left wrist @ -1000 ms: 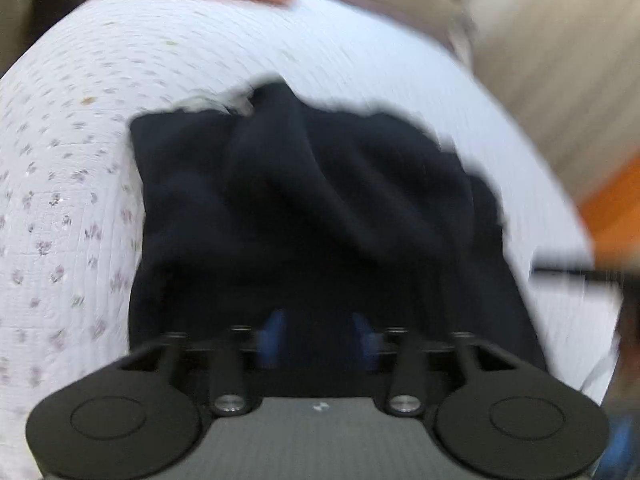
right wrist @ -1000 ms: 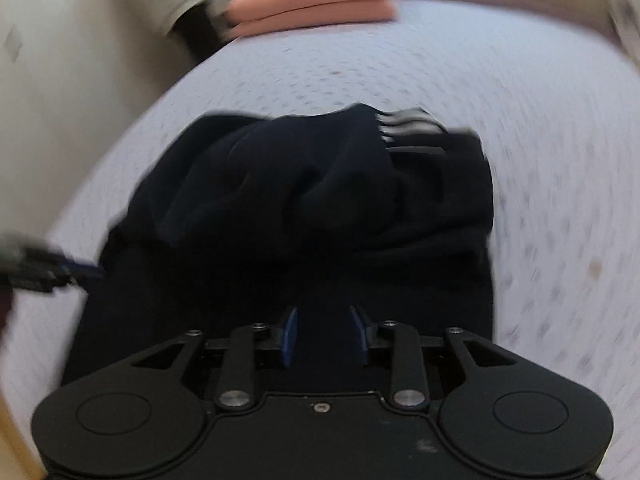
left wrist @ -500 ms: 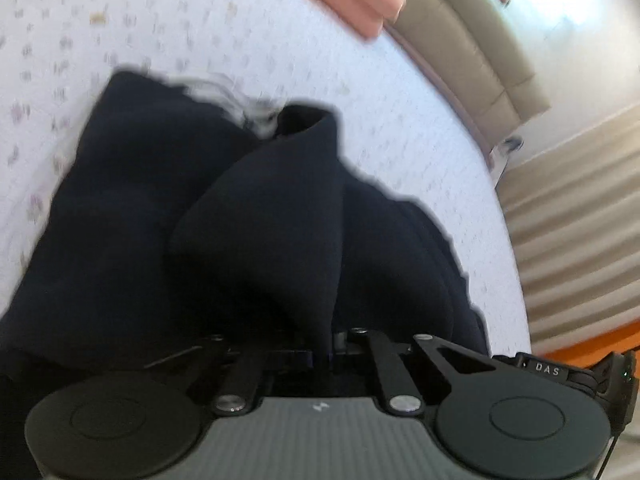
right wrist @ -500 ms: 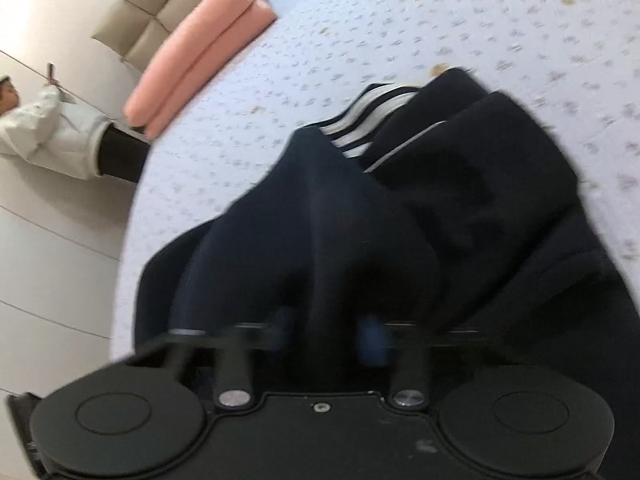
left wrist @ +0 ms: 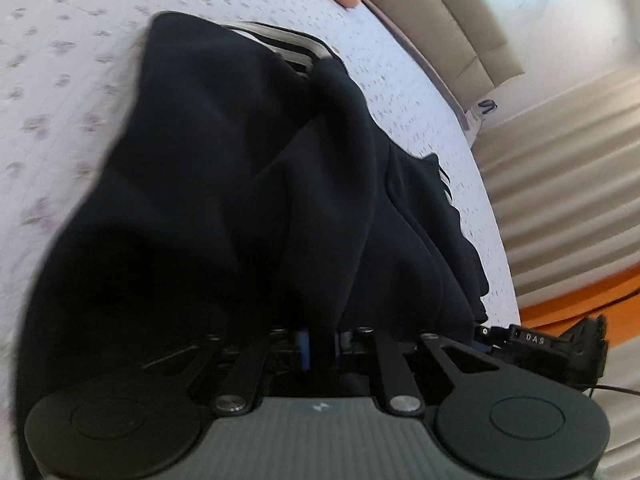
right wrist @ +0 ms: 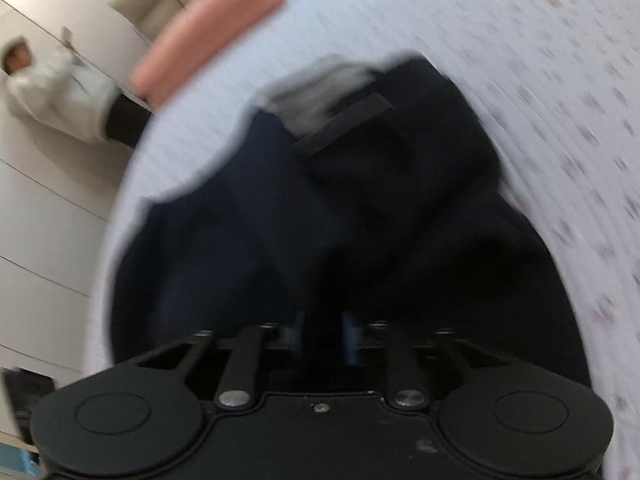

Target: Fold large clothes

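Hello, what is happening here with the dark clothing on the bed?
A person is folding a large dark navy garment on a bed with a white flowered sheet, using two hand-held grippers. The left gripper and the right gripper are each shut on a bunched part of the cloth, which hangs in loose folds ahead of them. White stripes show at its far edge. A folded pink blanket lies beyond.

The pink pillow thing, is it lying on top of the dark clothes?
No, the pink pillow lies at the far edge of the flowery sheet, apart from the dark garment.
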The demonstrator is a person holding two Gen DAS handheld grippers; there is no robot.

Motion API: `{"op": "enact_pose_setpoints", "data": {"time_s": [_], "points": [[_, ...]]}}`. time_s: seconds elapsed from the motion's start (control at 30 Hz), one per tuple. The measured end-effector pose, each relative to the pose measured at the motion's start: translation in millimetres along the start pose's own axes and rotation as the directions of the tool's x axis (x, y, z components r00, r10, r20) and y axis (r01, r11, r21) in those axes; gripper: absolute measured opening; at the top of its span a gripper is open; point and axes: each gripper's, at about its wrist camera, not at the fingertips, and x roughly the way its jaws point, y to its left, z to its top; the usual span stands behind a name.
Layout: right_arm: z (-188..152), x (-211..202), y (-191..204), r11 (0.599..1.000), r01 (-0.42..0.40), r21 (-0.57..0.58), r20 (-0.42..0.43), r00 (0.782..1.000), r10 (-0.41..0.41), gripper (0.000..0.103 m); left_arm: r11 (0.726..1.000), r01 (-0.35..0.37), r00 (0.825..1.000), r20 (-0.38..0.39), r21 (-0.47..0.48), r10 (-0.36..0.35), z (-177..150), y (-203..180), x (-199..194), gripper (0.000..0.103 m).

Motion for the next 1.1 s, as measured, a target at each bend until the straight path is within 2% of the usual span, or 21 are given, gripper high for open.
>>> {"op": "enact_pose_setpoints", "data": {"time_s": [0.07,0.13,0.2,0.33,0.4,0.47,0.53,0.63,0.7,0.77,0.87,0.97,1.0,1.1], "points": [[0,-19,4,1.000,0.018,-0.021,0.016,1.000,-0.018,0.049,0.997,-0.063,0.997,0.046,0.039,0.061,0,-7,-24,0.033],[2,-42,20,0.993,0.068,-0.101,0.059,0.996,-0.062,0.055,0.993,-0.096,0.993,0.073,0.075,0.091,5,-17,-40,0.033],[3,-55,38,0.978,0.085,-0.189,0.110,0.992,-0.065,0.058,0.982,-0.116,0.989,0.107,0.151,0.101,13,-39,-49,0.033],[0,-55,97,0.909,0.073,-0.411,0.160,0.987,-0.007,0.058,0.947,-0.103,0.986,0.156,0.304,0.057,31,-99,-33,0.032],[-9,-37,123,0.873,0.070,-0.483,0.152,0.988,0.005,0.057,0.934,-0.107,0.989,0.135,0.340,0.064,30,-109,-9,0.035],[-21,-14,132,0.854,0.061,-0.517,0.129,0.992,0.007,0.055,0.932,-0.146,0.988,0.090,0.332,0.123,25,-103,9,0.034],[-32,12,133,0.848,0.080,-0.525,0.090,0.995,-0.038,0.054,0.936,-0.191,0.981,0.026,0.297,0.192,20,-85,29,0.028],[-53,36,124,0.826,0.148,-0.545,0.064,0.989,-0.135,0.053,0.954,-0.189,0.982,0.056,0.231,0.181,15,-71,31,0.025],[-61,34,112,0.833,0.160,-0.529,0.058,0.987,-0.152,0.049,0.963,-0.182,0.983,0.064,0.198,0.173,13,-68,27,0.023],[-65,24,112,0.838,0.166,-0.521,0.035,0.984,-0.174,0.048,0.957,-0.198,0.980,0.063,0.212,0.189,11,-71,18,0.019],[-73,14,113,0.806,0.214,-0.551,0.010,0.968,-0.251,0.047,0.956,-0.218,0.976,0.062,0.198,0.210,11,-56,3,0.009],[-75,-1,110,0.798,0.213,-0.564,0.000,0.966,-0.258,0.047,0.964,-0.207,0.978,0.057,0.166,0.200,-3,-46,-21,0.009],[-76,-4,113,0.794,0.215,-0.569,0.014,0.967,-0.253,0.047,0.963,-0.208,0.978,0.051,0.172,0.202,-11,-45,-28,0.013],[-72,-20,126,0.808,0.180,-0.561,0.079,0.983,-0.165,0.047,0.964,-0.196,0.981,0.047,0.182,0.190,-33,-51,-45,0.016]]}}
